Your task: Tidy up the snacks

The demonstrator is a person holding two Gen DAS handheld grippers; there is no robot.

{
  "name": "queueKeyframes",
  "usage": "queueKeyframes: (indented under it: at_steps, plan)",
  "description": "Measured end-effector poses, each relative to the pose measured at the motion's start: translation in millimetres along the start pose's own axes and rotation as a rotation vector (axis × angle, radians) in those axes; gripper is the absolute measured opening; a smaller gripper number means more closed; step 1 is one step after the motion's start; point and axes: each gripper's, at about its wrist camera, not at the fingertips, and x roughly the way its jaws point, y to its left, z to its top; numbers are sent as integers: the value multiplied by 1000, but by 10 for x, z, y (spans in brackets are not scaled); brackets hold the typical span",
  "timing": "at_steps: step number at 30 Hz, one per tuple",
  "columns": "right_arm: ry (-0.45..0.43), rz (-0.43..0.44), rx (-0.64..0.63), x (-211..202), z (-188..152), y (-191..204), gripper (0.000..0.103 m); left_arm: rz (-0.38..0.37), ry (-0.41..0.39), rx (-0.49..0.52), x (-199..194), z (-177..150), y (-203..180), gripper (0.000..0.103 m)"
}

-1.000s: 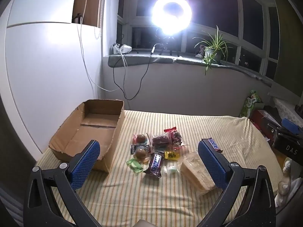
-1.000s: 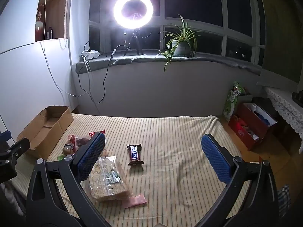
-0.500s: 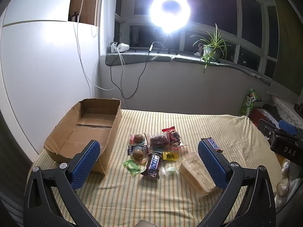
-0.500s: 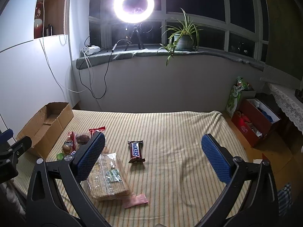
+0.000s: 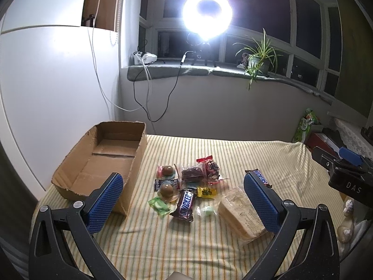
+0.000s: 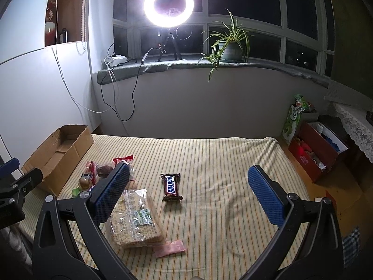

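Both tools hang above the striped bed (image 6: 209, 163) with their blue pads spread wide and nothing between them: the left tool (image 5: 184, 200) over the heap of snacks, the right tool (image 6: 186, 191) further along toward the bare half of the cover. The cardboard box (image 5: 102, 163) sits open at the bed's left edge, close to the wall, with the heap just beside it: two round chocolate sweets (image 5: 166, 179), a dark cake in a clear bag (image 5: 192, 173), a Snickers bar (image 5: 185, 204), a yellow candy (image 5: 206, 191) and a green one (image 5: 159, 205). A wrapped block of crackers (image 6: 135, 219) lies nearer the foot, partly hidden behind the right tool's left pad, with a small pink packet (image 6: 170, 248) touching its corner. A second Snickers bar (image 6: 171, 187) lies apart from the rest. Behind, a ring light (image 6: 169, 1) and a potted plant (image 6: 229, 46) stand on the windowsill.
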Motion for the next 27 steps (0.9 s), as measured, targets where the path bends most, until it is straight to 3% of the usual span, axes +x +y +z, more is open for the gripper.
queueKeyframes:
  at_steps: [27]
  plan:
    - [5,-2,-4,27,6,-8,99,-5,10,-4,34,3,-32,102]
